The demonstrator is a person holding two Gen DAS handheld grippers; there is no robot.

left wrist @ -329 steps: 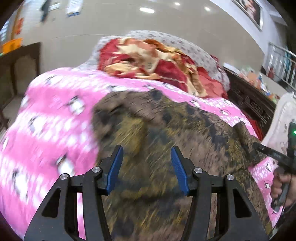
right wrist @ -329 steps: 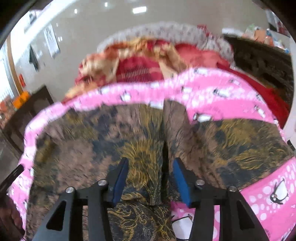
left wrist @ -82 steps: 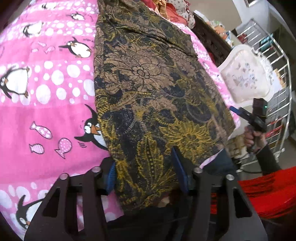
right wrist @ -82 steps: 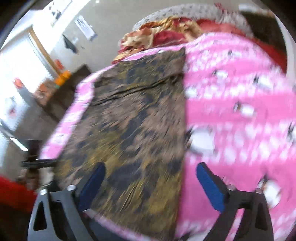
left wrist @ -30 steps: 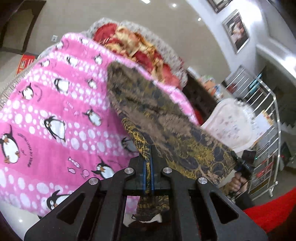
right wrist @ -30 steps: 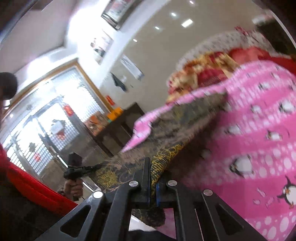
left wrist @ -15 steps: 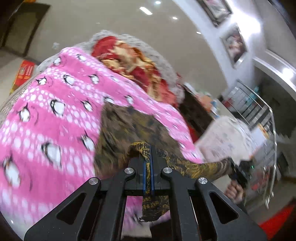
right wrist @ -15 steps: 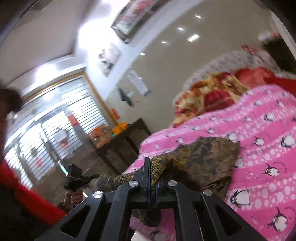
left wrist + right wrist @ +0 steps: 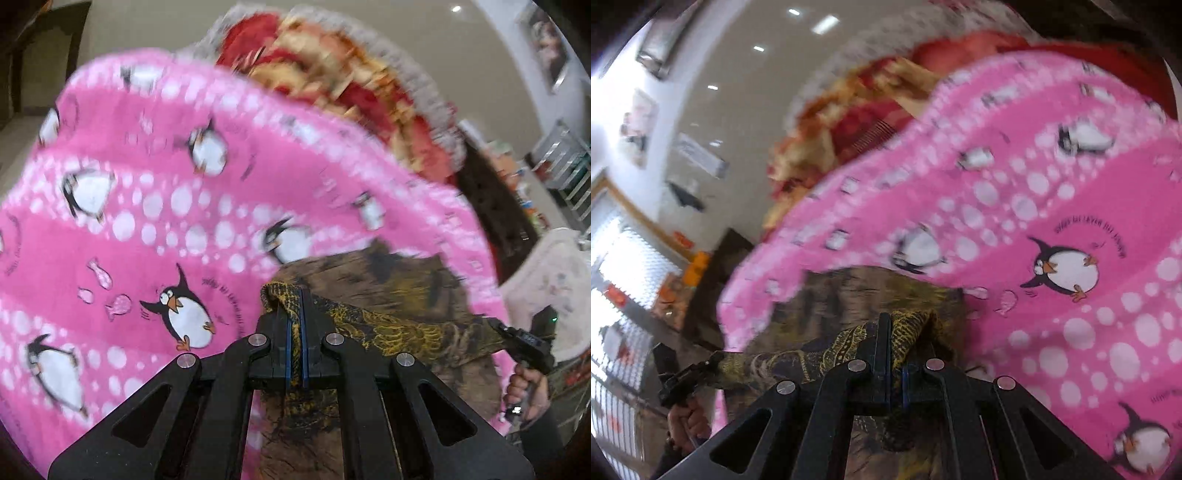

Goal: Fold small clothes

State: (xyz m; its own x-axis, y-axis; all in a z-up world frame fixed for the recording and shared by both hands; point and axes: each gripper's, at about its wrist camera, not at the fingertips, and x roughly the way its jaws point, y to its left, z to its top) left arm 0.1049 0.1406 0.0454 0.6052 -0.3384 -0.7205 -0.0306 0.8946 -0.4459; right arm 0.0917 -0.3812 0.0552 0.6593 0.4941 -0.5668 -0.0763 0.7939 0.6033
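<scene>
Fabric fills the lower middle of both wrist views: a brown garment (image 9: 388, 291) with a gold and black floral print, lying on the near edge of a bed covered by a pink penguin blanket (image 9: 155, 206). The left gripper (image 9: 294, 332) has its jaws pressed together on 1 corner of the garment, a bunched fold of cloth standing up between the blue pads. From that corner the garment's edge runs taut to the right, where the right gripper (image 9: 517, 341) grips the other corner, a hand around its handle. In the right wrist view the same edge stretches leftward from the right gripper (image 9: 892, 354), whose jaws are likewise closed tight on a gathered fold, to the left gripper (image 9: 685, 376) at the far left. The lifted edge sits above the rest of the garment, which lies spread on the blanket beyond and below it; some cloth hangs down under each pair of jaws. A red and cream patterned quilt (image 9: 343, 66) is heaped at the far end of the bed. Both views are motion-blurred.
</scene>
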